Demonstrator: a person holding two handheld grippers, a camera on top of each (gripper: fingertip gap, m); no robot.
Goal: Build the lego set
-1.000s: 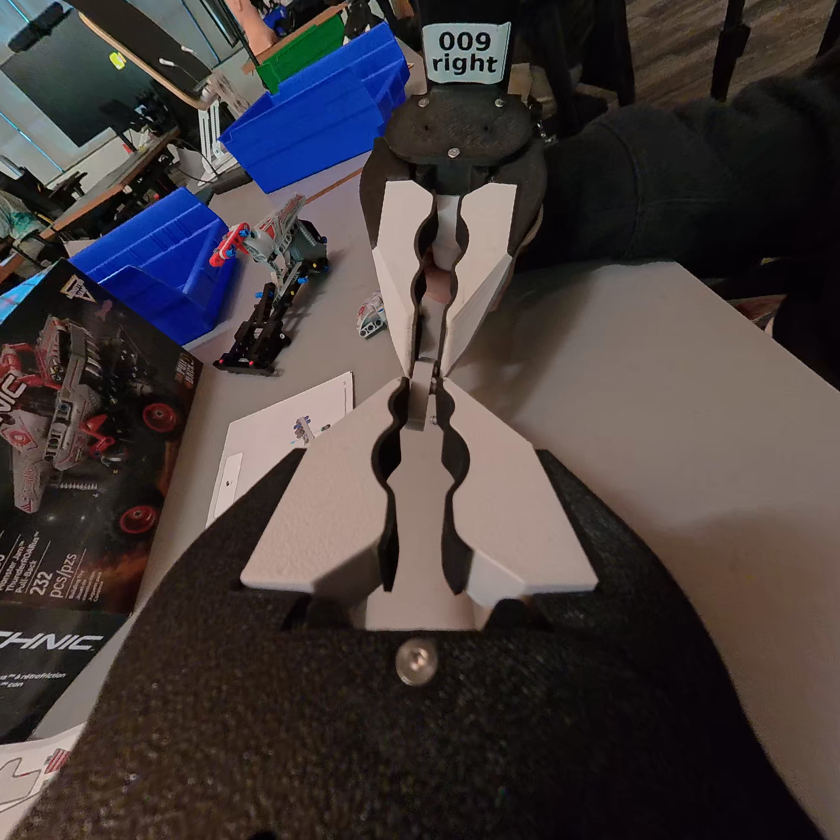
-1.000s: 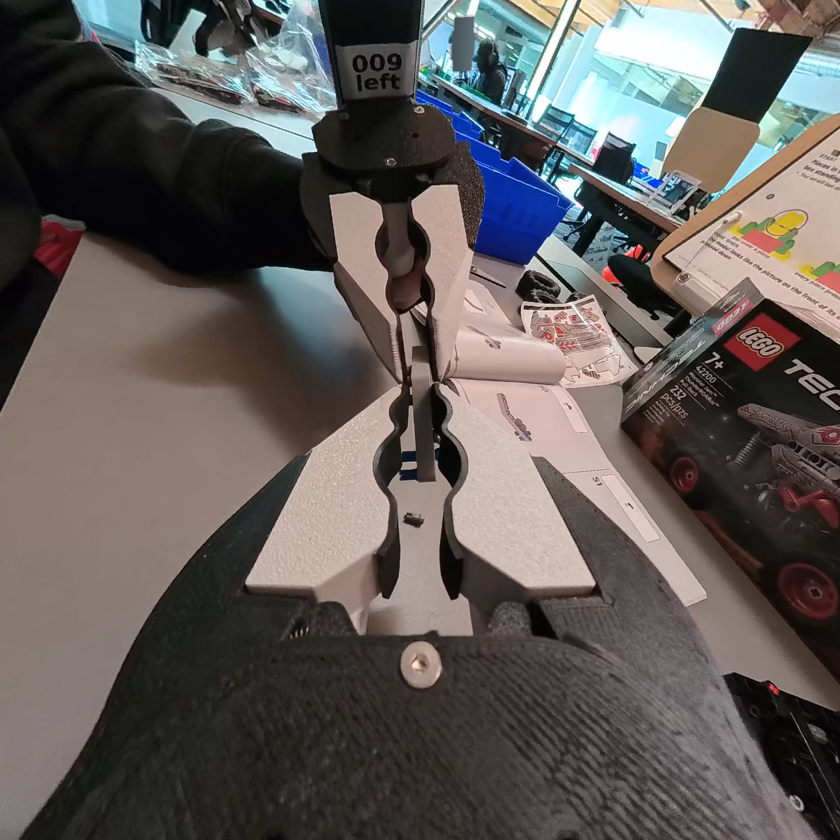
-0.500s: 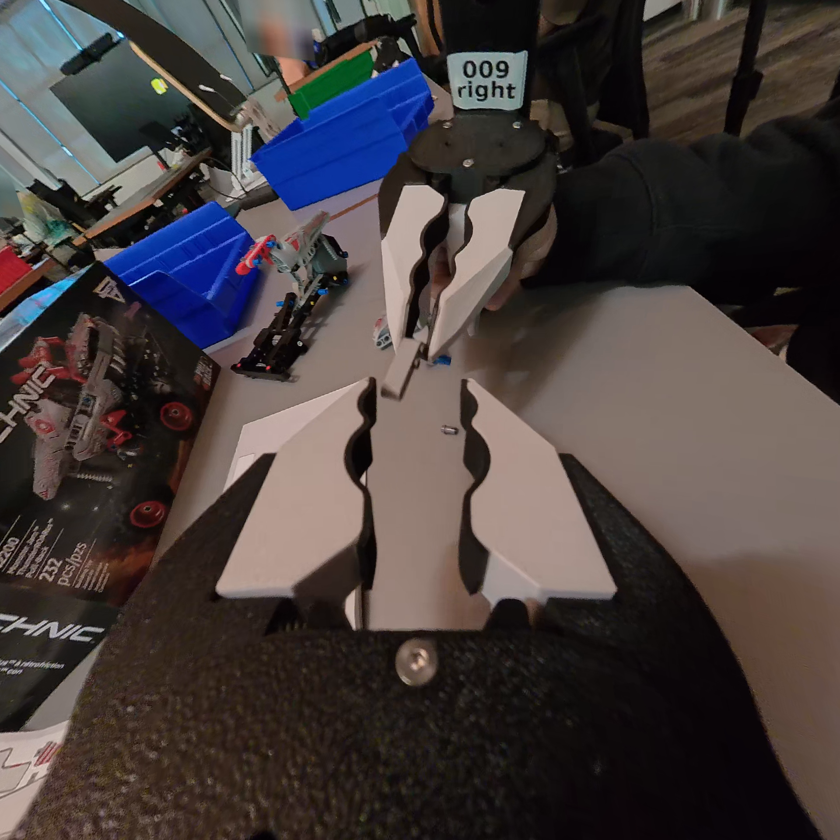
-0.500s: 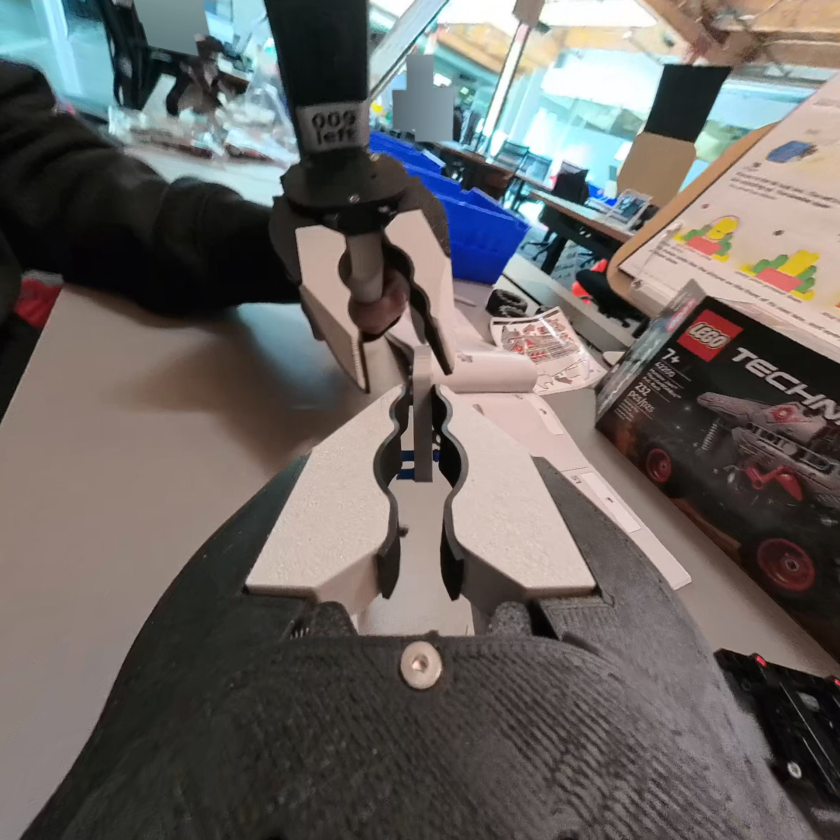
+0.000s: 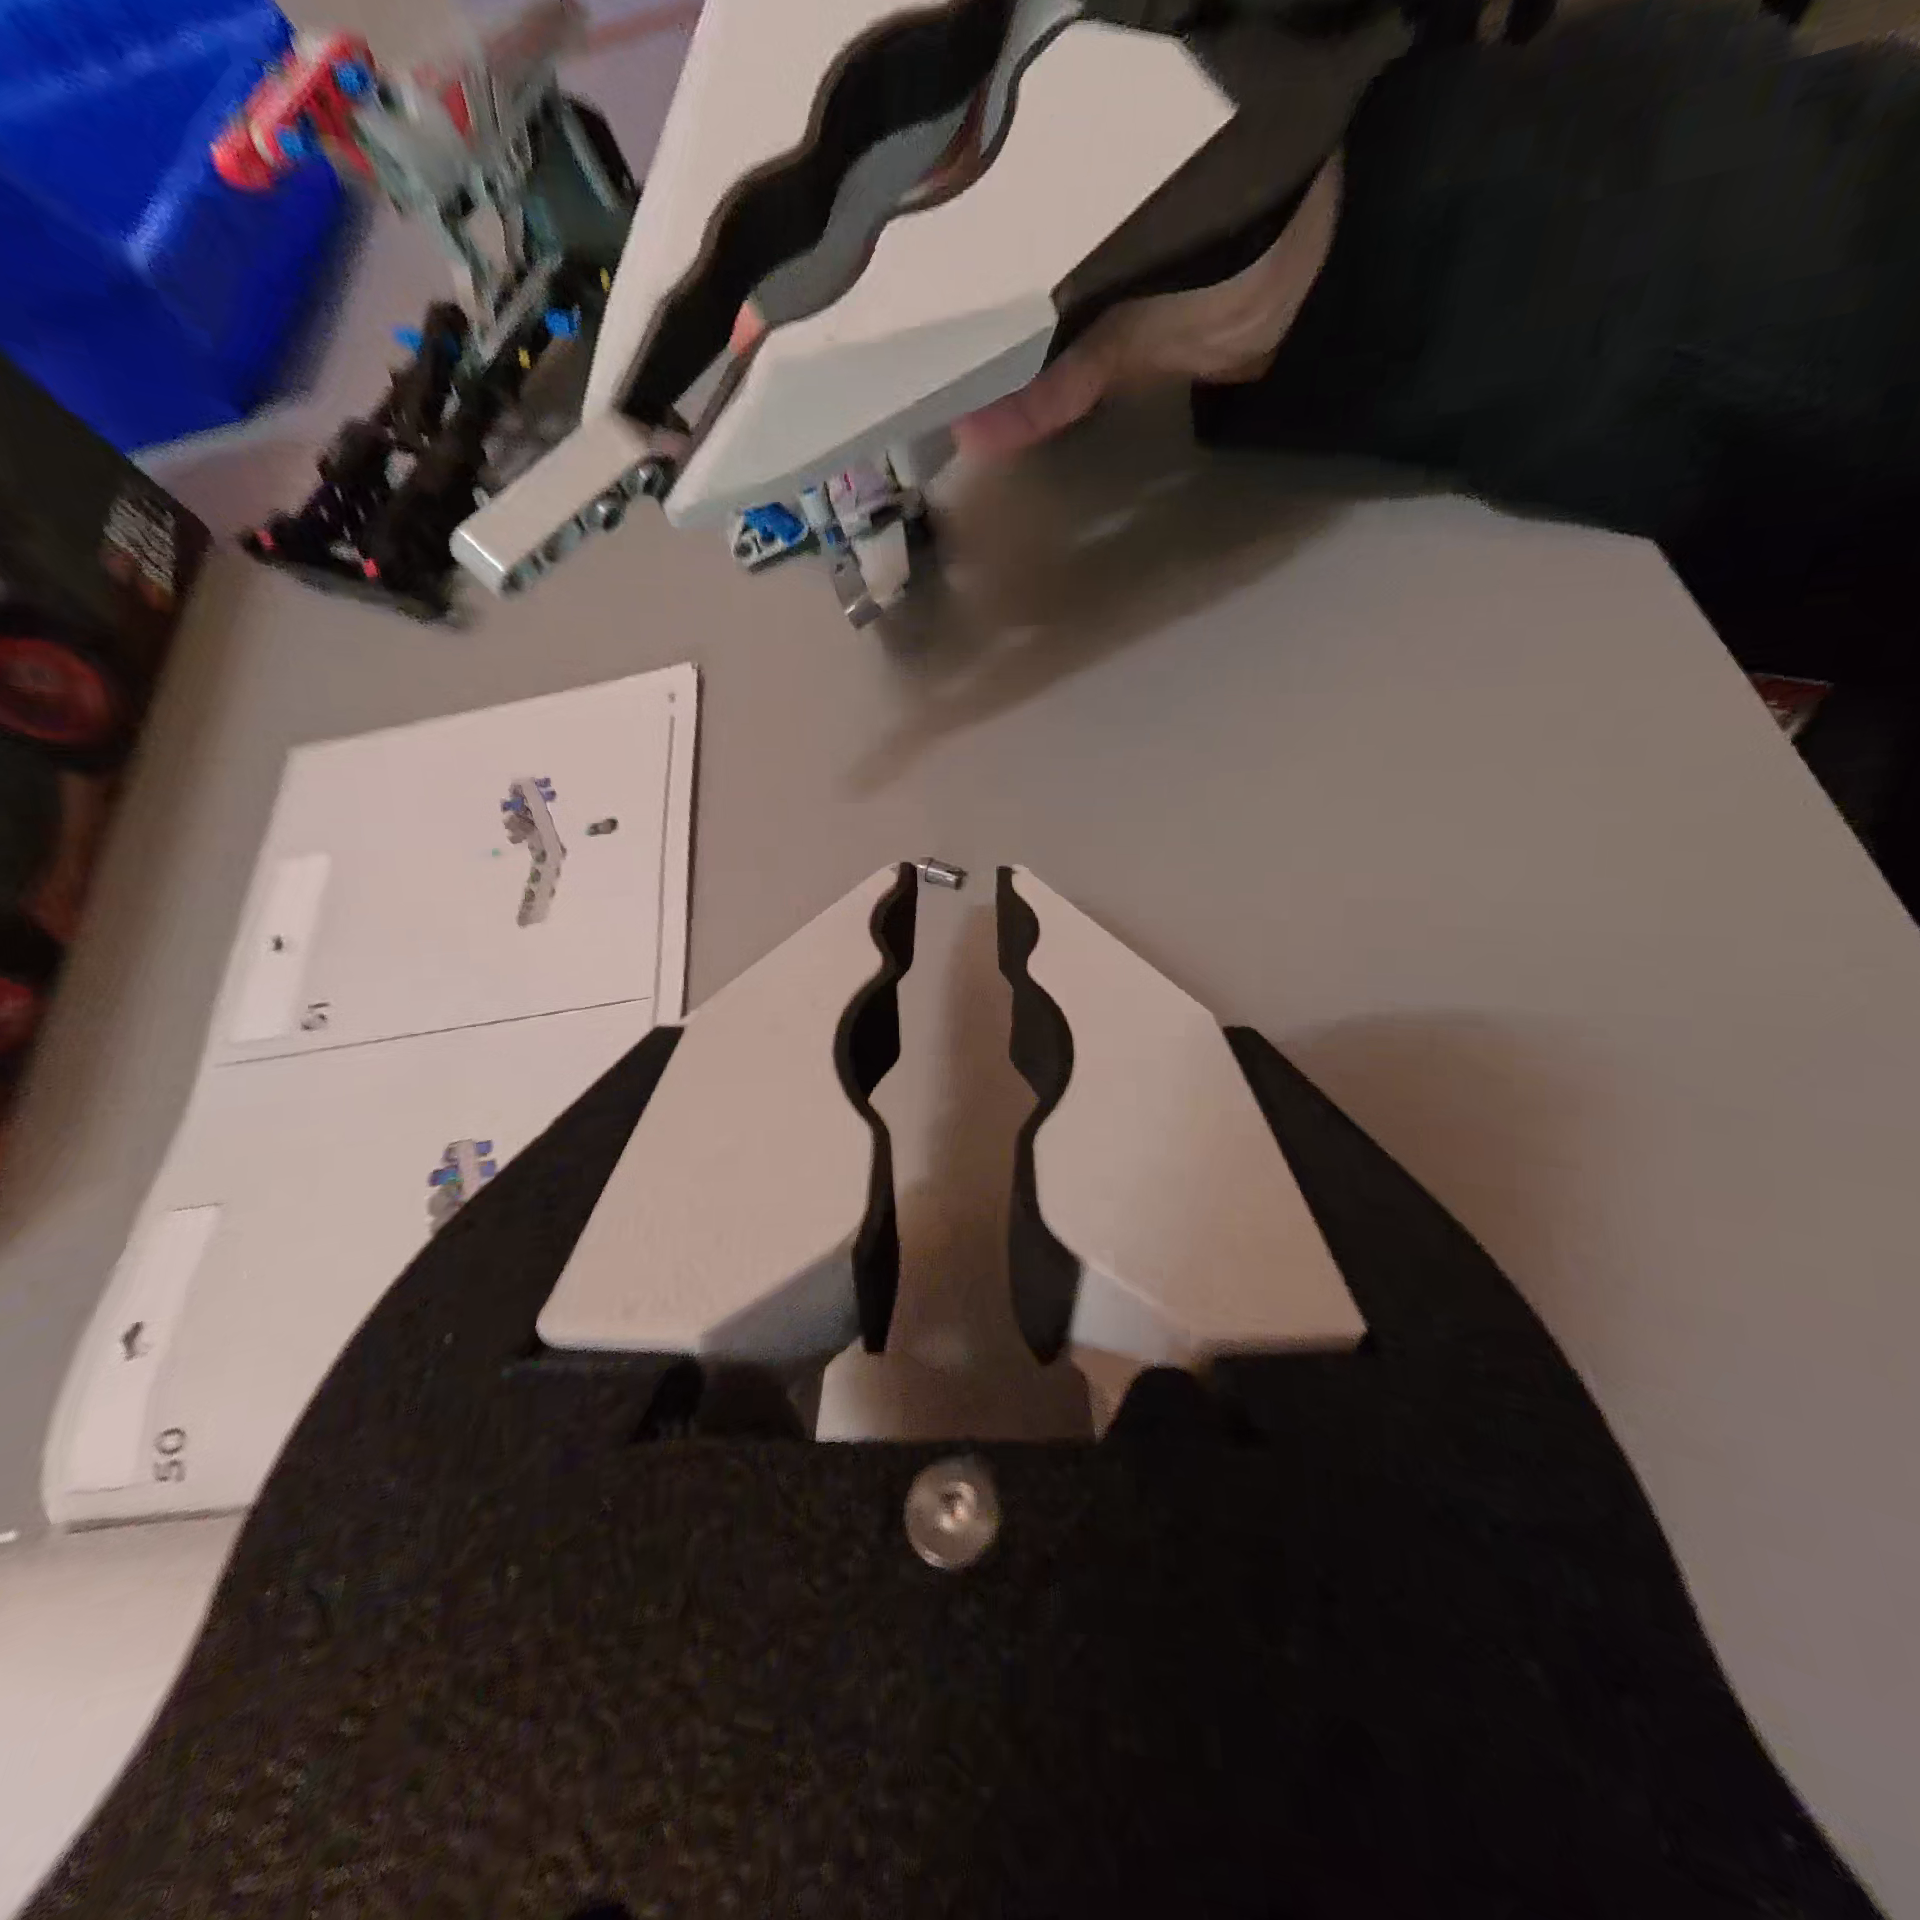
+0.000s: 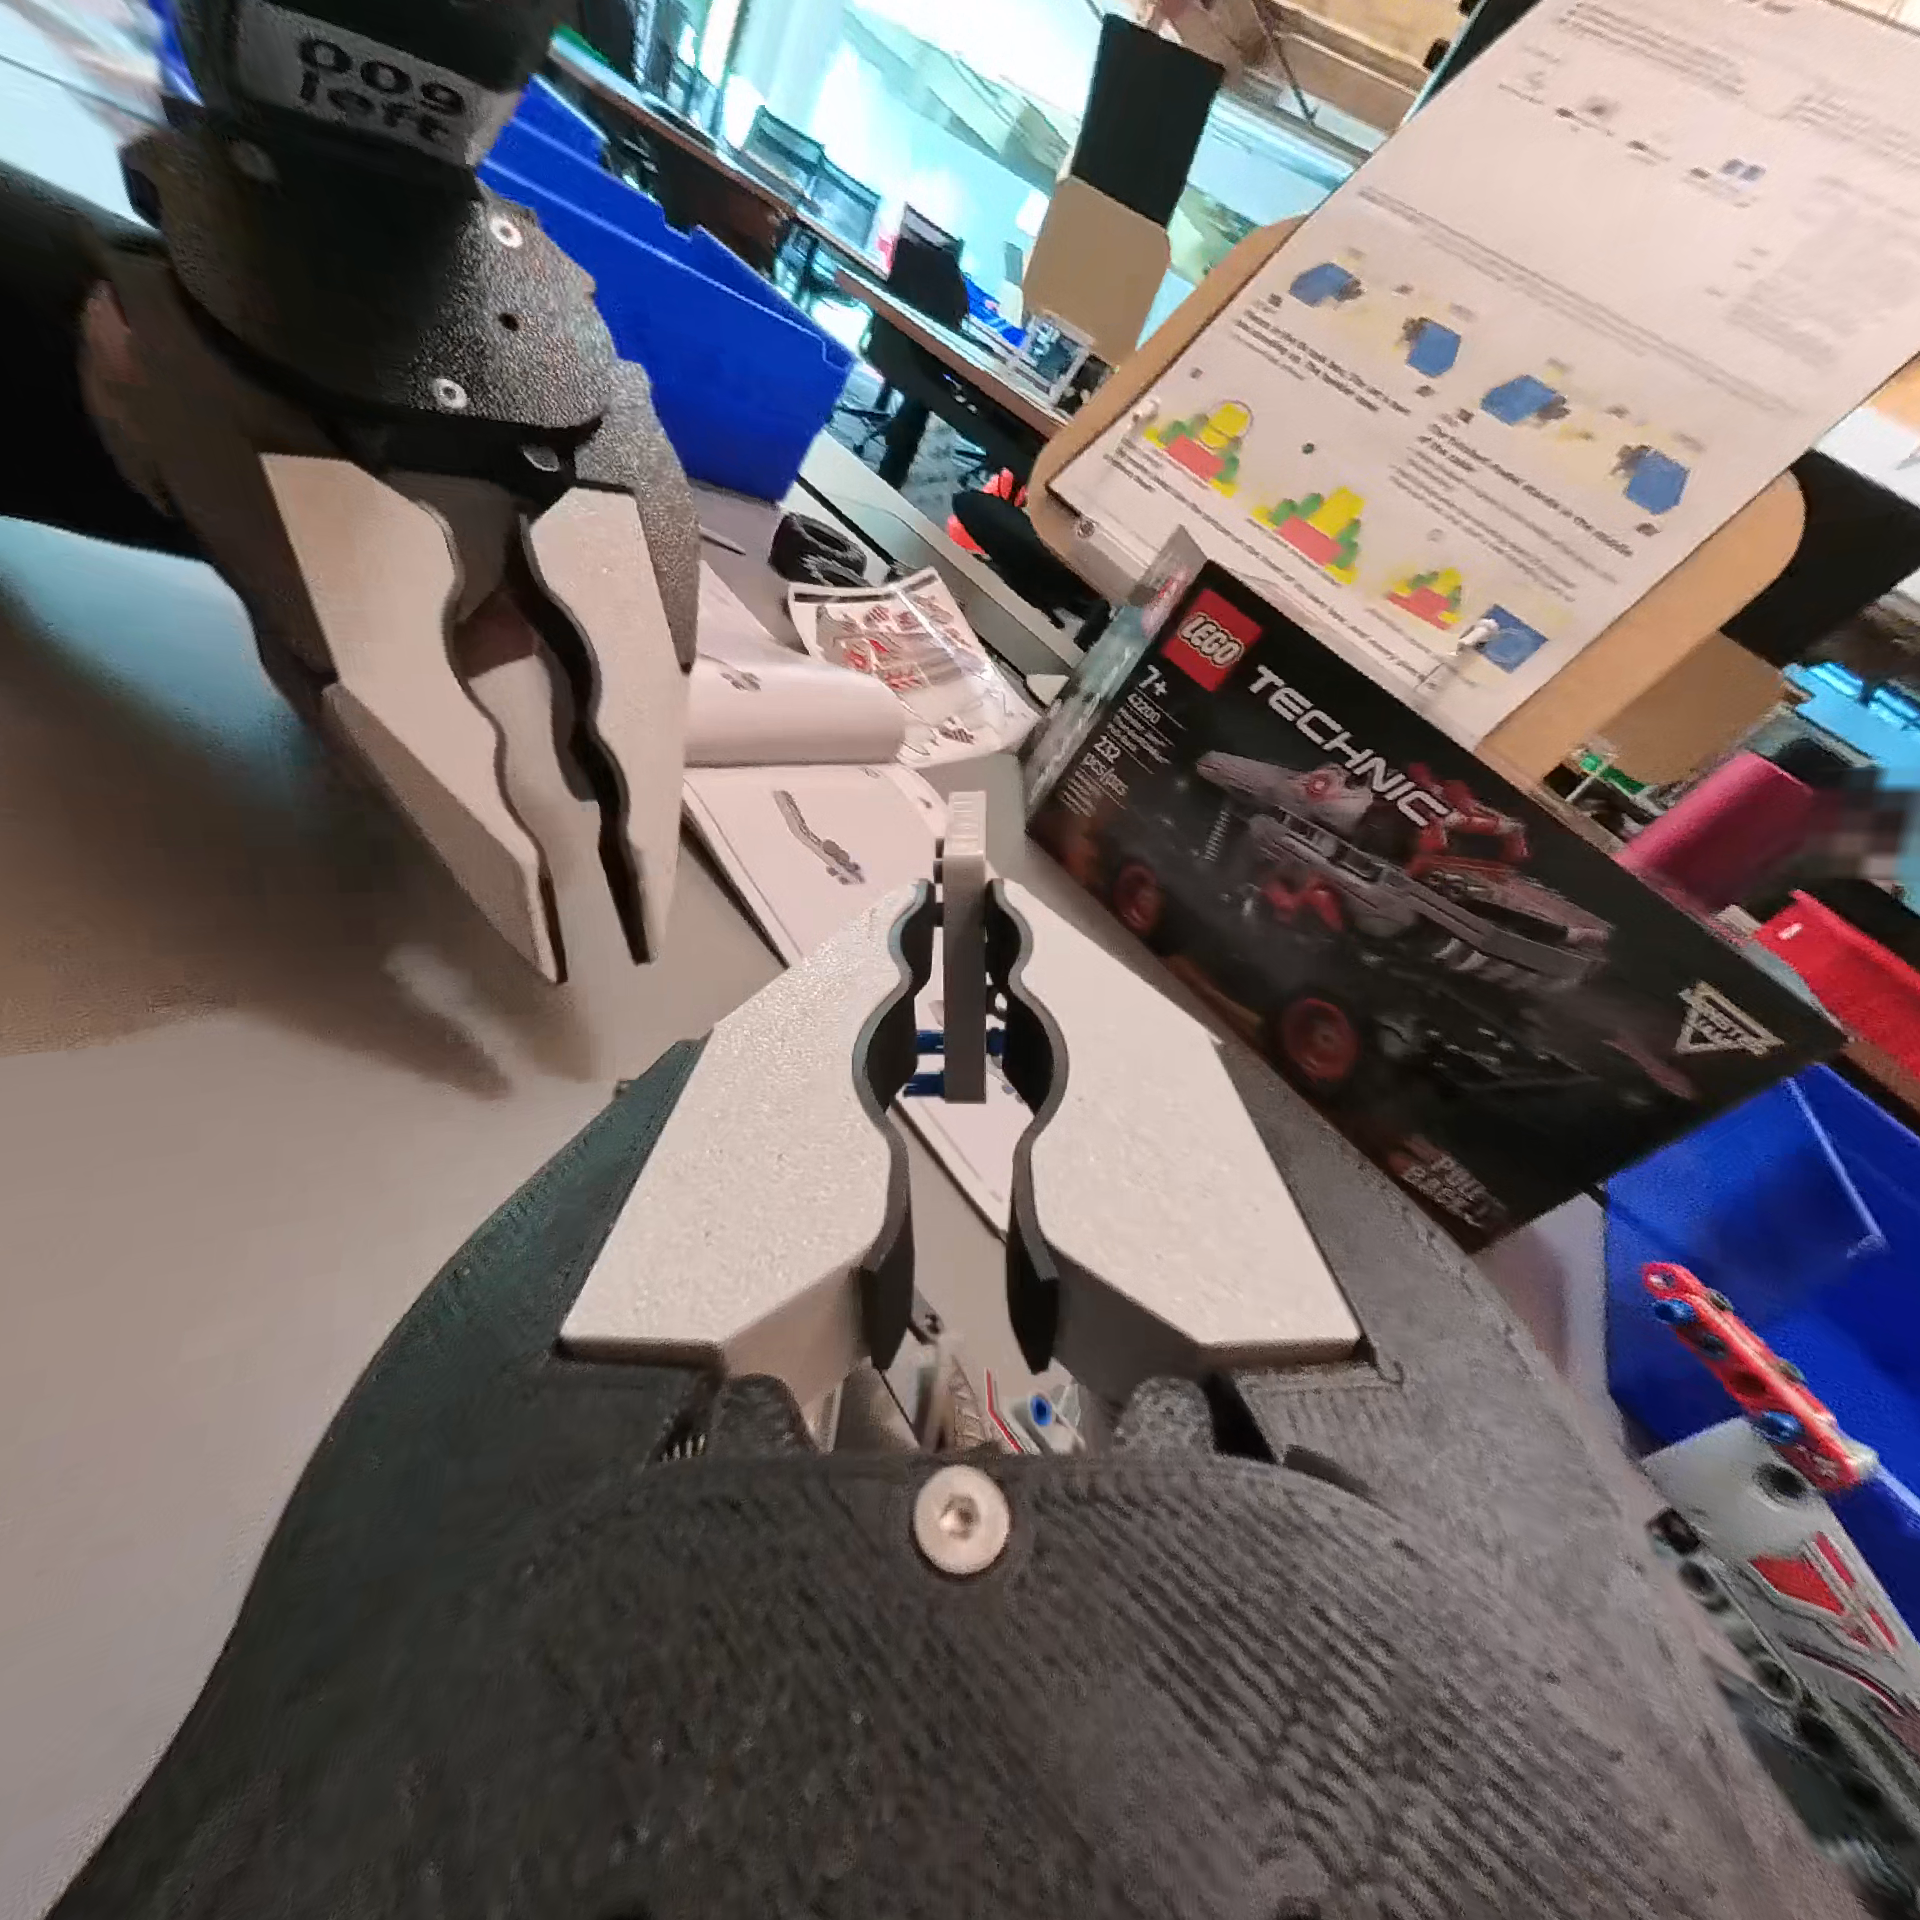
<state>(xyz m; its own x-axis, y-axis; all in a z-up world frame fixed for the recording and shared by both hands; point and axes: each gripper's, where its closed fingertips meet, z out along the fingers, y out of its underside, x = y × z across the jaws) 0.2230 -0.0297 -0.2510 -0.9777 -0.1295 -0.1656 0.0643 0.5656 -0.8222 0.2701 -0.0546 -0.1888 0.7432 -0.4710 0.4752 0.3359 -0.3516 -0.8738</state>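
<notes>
My right gripper (image 6: 954,894) is shut on a light grey beam (image 6: 963,940) that stands up between its tips. In the left wrist view the right gripper (image 5: 665,457) hangs over the table, the beam (image 5: 556,514) jutting out to the left. My left gripper (image 5: 956,875) is open with a narrow gap, low over the table, and a tiny grey pin (image 5: 941,874) lies between its tips. It also shows in the right wrist view (image 6: 594,951), empty. A small blue and grey sub-assembly (image 5: 842,530) lies under the right gripper.
The part-built model (image 5: 457,343) stands beyond the beam, by a blue bin (image 5: 135,208). An open instruction booklet (image 5: 416,935) lies left. The set's box (image 6: 1403,914), a sticker sheet (image 6: 894,644), more blue bins (image 6: 686,343) and a propped poster board (image 6: 1507,343) stand to the right. Spacing between my two grippers at the tips: around 8 cm. My right gripper's tips are some 20 cm from the part-built model (image 5: 457,343).
My left gripper let go of the beam, opened, then dropped to the table around the tiny pin with its jaws narrower. My right gripper carried the beam off toward the model.
</notes>
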